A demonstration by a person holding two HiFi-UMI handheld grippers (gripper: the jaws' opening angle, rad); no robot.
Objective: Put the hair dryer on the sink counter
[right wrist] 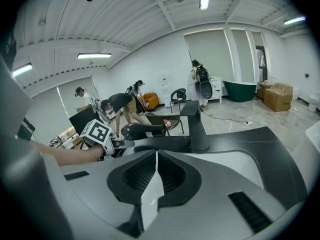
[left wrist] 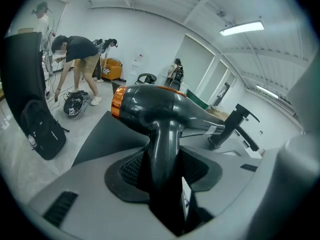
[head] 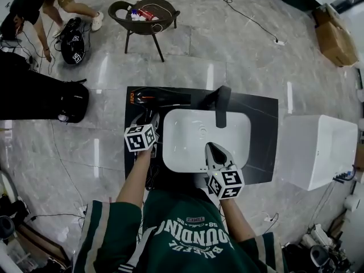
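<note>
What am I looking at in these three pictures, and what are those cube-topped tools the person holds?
No robot: a person holds a two-jaw claw tool in each hand; the marker cubes belong to the tools. One picture comes from a camera on the person's head, looking down; the other two cameras ride on the tools and look along the jaws. Below is a black counter with a white basin and a faucet. The left claw is shut on the handle of the hair dryer, over the counter's far left corner. The right claw is shut and empty, over the basin's near edge.
</note>
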